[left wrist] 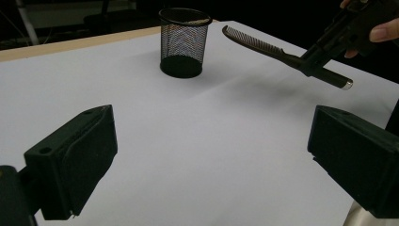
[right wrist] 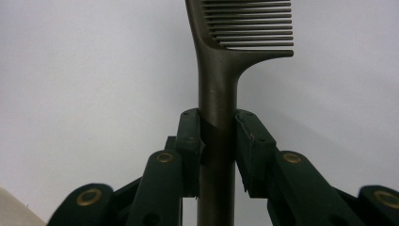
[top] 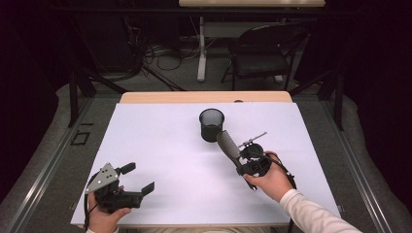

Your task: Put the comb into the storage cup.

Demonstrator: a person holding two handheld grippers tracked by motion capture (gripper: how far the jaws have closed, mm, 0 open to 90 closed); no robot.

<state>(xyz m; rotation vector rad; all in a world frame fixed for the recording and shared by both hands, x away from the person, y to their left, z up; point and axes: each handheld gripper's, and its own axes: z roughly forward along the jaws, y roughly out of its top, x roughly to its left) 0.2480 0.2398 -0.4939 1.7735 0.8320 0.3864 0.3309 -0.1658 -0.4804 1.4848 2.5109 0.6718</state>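
- Right gripper [top: 241, 156] sits right of table centre, held in the person's right hand [top: 272, 180], angled up and to the left toward the far side.
- Its jaws are clamped on the handle of a dark comb [right wrist: 217, 94] — in the right gripper view both pads press the shaft from either side, just below where the toothed part begins.
- Comb sticks out ahead of the jaws, off the table surface; toothed end [top: 227, 144] points at the cup, tail end of the handle pokes out behind the gripper toward the right.
- In the left gripper view the comb [left wrist: 263, 47] hangs tilted in the air, teeth facing down, its tip near the cup rim but not touching it.
- Black mesh cup [top: 212, 124] stands upright on the white table sheet [top: 160, 145], middle of the far half — just beyond the comb tip and slightly left of it.
- Left gripper [top: 138, 178] is at the near left corner in the person's left hand [top: 104, 216], grey three-cornered plate on top, jaws spread wide with nothing between them.
- Left gripper is well apart from both comb and cup; its view looks across bare sheet [left wrist: 197, 141] toward the cup [left wrist: 184, 42].
- Behind the table: a folding chair [top: 262, 53] and cables on the floor.
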